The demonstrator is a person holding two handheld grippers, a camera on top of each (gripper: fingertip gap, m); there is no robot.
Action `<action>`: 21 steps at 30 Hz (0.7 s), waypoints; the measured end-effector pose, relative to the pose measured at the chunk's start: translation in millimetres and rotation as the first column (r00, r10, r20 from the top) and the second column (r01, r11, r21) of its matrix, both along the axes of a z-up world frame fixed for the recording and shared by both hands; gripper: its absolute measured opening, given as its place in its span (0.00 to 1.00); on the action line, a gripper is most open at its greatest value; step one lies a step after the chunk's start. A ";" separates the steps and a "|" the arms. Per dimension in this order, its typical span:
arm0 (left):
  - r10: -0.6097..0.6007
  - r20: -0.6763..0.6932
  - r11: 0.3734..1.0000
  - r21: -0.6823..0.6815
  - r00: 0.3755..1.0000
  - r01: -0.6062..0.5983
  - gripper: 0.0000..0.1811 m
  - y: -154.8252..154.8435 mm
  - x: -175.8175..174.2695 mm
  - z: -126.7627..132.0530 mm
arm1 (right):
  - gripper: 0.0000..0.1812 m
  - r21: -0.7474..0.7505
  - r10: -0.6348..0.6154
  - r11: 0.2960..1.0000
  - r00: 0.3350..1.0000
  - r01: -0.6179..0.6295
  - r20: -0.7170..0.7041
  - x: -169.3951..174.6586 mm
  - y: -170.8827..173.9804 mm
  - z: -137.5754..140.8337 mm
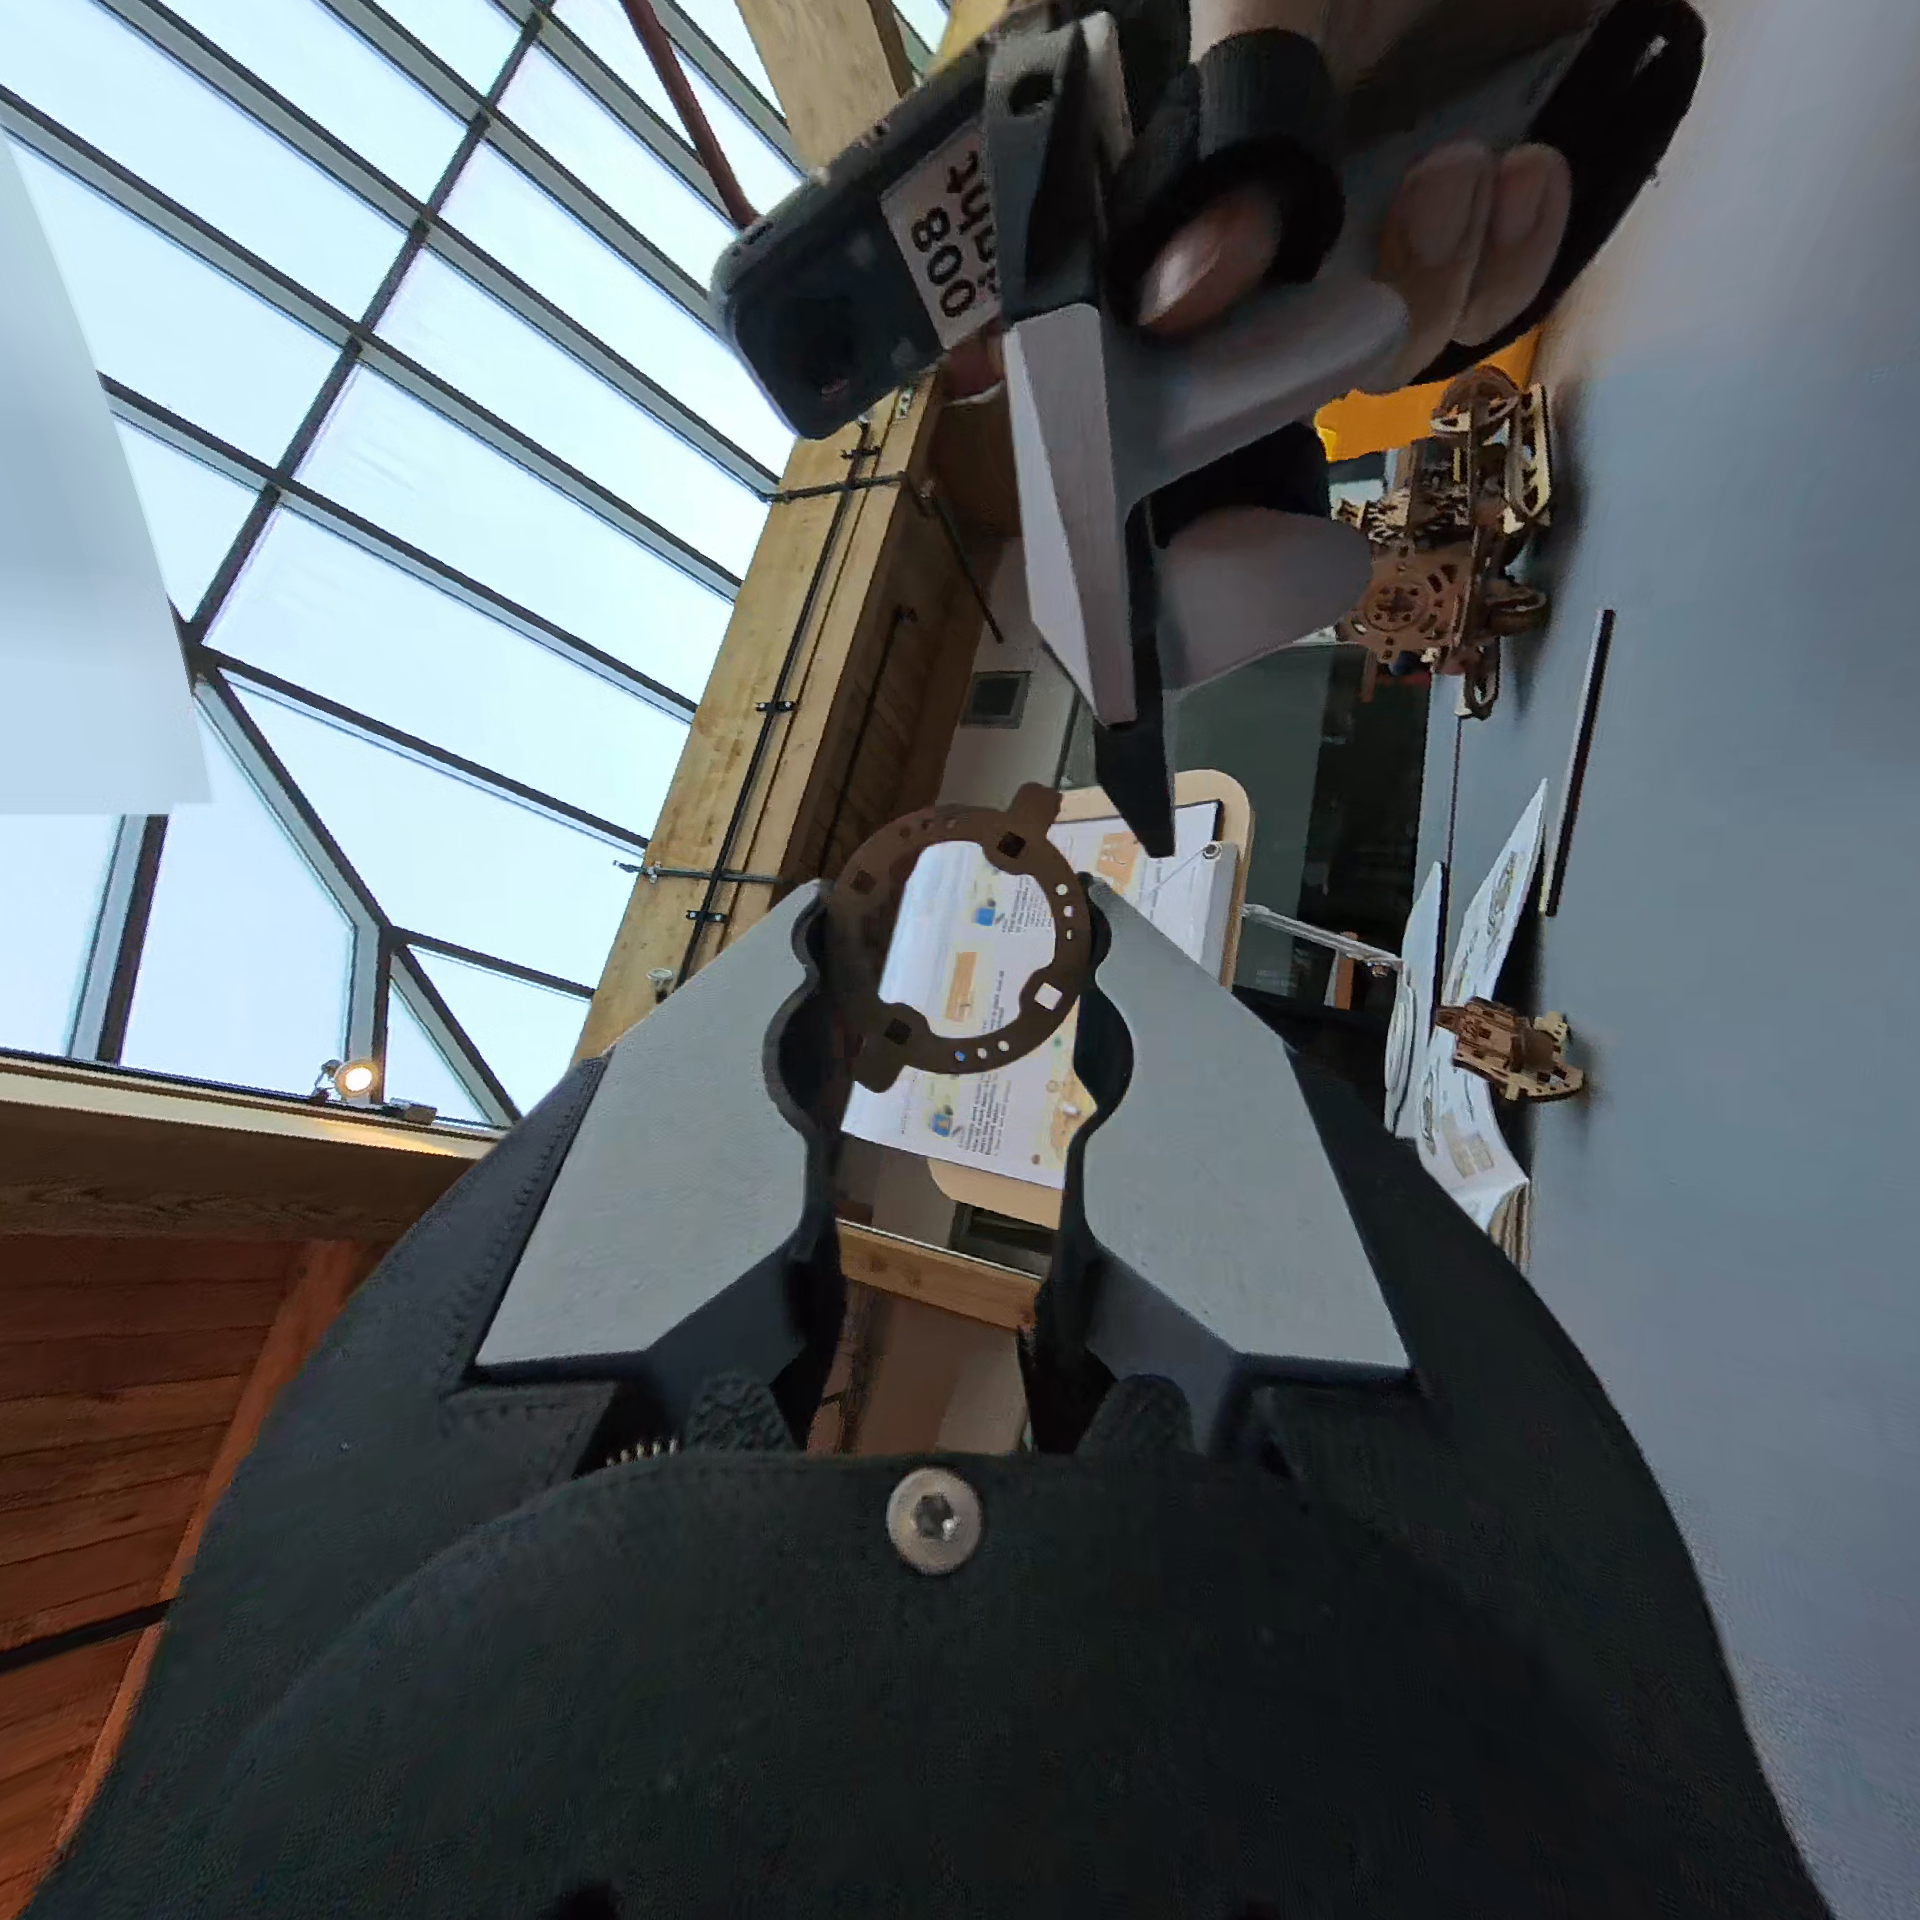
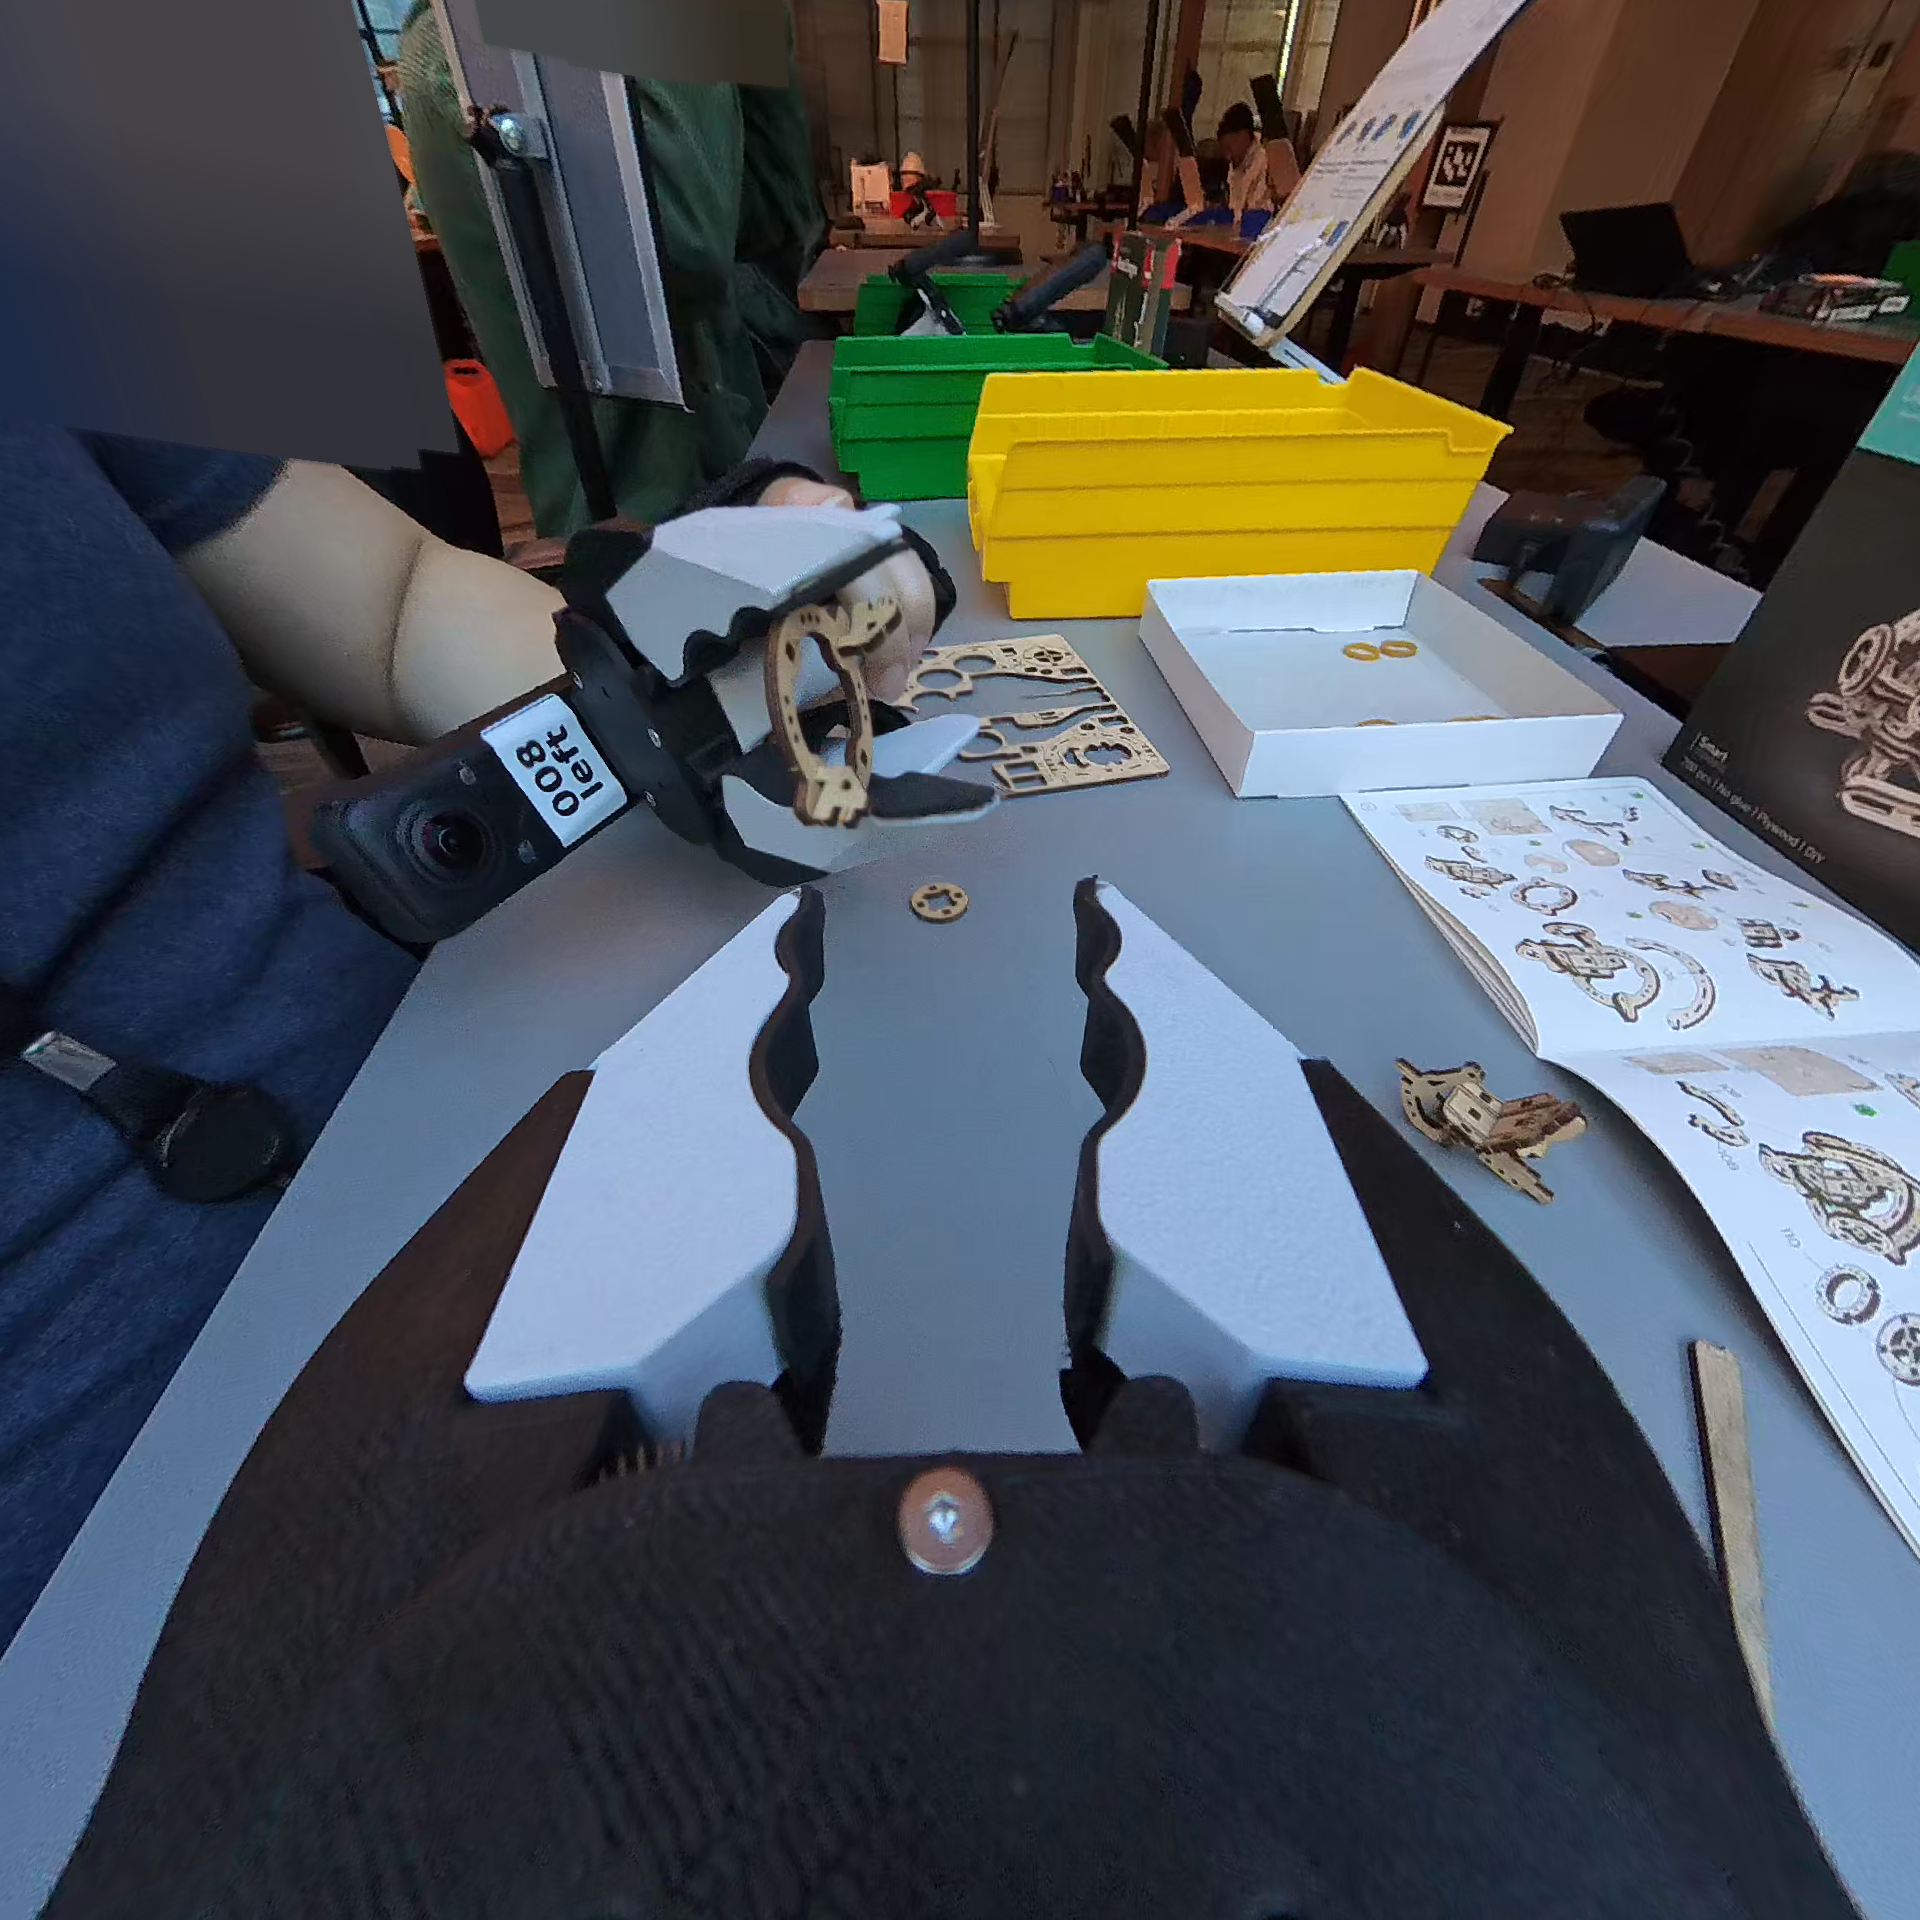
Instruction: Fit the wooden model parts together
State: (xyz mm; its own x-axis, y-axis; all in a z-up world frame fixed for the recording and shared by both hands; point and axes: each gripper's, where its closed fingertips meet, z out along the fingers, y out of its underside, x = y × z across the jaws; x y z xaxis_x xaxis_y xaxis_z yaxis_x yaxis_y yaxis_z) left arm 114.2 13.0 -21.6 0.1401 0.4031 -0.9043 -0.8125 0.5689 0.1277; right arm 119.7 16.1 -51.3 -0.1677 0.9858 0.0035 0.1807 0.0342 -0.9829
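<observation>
My left gripper [image 1: 956,894] is shut on a dark wooden ring part [image 1: 961,951] with square and round holes, gripped by its edges at the fingertips. From the right wrist view the left gripper [image 2: 914,665] holds that ring [image 2: 821,717] upright above the grey table [image 2: 623,935]. My right gripper [image 2: 945,899] is open and empty. A small wooden washer [image 2: 938,901] lies on the table, showing between its fingertips. In the left wrist view the right gripper [image 1: 1127,769] points down at the ring from just above it, without touching it.
A punched wooden sheet [image 2: 1029,717], a white box [image 2: 1299,748] with yellow rings [image 2: 1379,650], a yellow bin [image 2: 1226,478] and a green bin [image 2: 914,416] stand behind. An open booklet [image 2: 1662,987], a small wooden subassembly [image 2: 1486,1122] and a wooden stick [image 2: 1730,1507] lie right. A built model [image 1: 1434,561] stands farther off. The tips of both grippers are at nearly the same place. The small wooden subassembly [image 2: 1486,1122] is about equally far from each gripper, around 15 cm.
</observation>
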 end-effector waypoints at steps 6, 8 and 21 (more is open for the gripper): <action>-0.024 0.040 0.996 0.092 0.999 0.020 0.23 -16.4 -2.1 23.1 | 0.22 -0.001 0.079 0.997 0.997 -0.079 -0.021 -0.3 -15.3 4.0; -0.039 0.049 0.993 0.111 0.998 0.033 0.23 -22.1 -1.2 28.3 | 0.22 -0.020 0.088 0.996 0.996 -0.088 -0.029 -0.8 -16.1 4.3; -0.079 0.055 0.982 0.176 0.995 0.068 0.24 -40.0 -0.1 42.1 | 0.19 -0.078 0.095 0.992 0.993 -0.100 -0.067 2.7 -12.1 9.3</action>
